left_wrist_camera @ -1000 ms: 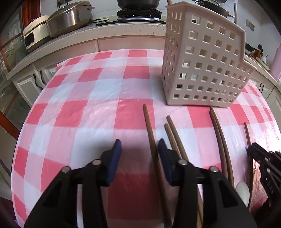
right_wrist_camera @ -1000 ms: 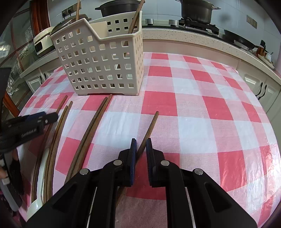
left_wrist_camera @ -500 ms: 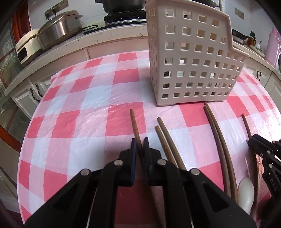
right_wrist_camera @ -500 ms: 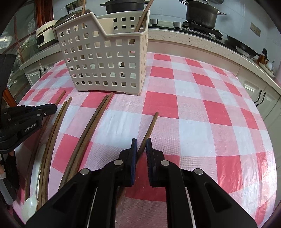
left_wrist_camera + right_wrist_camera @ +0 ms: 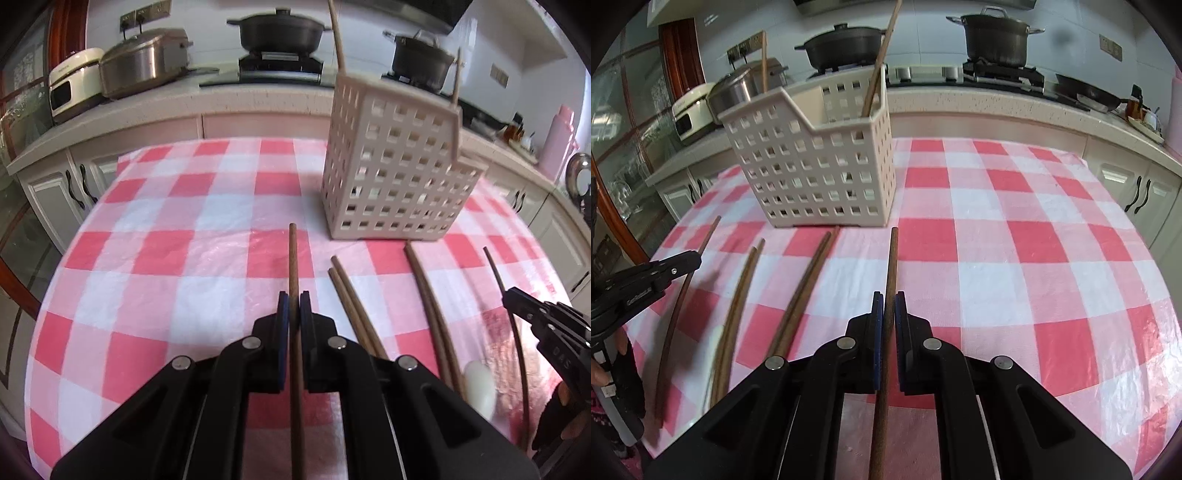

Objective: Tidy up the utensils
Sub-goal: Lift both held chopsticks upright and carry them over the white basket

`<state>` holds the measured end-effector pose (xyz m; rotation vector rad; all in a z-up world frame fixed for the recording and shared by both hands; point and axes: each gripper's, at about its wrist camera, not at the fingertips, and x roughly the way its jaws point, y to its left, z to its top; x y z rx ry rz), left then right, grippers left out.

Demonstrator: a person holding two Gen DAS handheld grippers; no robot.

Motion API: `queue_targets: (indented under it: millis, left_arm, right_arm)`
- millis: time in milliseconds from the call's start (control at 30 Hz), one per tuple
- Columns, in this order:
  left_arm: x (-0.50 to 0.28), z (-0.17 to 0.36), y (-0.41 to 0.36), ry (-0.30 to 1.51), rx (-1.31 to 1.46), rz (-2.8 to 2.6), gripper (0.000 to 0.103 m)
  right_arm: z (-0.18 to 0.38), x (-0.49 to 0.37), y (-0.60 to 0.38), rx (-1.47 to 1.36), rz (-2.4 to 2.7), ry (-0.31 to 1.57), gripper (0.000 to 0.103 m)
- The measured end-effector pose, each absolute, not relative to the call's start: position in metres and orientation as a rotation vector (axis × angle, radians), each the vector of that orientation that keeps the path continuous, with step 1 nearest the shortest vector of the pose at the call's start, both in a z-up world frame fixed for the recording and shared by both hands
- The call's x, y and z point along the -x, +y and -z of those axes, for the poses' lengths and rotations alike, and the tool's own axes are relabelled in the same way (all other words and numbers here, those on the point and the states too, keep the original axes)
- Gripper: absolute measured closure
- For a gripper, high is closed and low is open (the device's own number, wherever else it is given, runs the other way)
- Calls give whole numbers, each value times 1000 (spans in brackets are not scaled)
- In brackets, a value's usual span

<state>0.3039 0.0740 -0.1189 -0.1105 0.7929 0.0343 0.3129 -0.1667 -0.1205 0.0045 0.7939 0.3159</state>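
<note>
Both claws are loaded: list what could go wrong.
1. Left claw and right claw pinch the left chopstick and right chopstick at one spot each; either may swivel or slip when lifted.
2. A tip may snag the holes of the basket or knock the leaning stick inside.

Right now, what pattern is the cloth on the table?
The tablecloth is a red-and-white check under a clear plastic sheet; the right wrist view shows it best.

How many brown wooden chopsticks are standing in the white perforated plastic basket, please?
2. One brown wooden chopstick leans at the right corner of the white perforated plastic basket; a second chopstick rises at its far left end. Shorter ones might be hidden inside.
</note>
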Motion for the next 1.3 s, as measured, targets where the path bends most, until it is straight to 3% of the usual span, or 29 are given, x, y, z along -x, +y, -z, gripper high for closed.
queue_targets:
  millis: [500,1300]
  left_arm:
    - [-229,49,82,578,109,-23,97]
    - [-133,11,68,342,49,-51,97]
  right_arm:
    - [48,-261,-172,-25,-358,610,97]
    - [1,-186,-187,-7,-370,449,97]
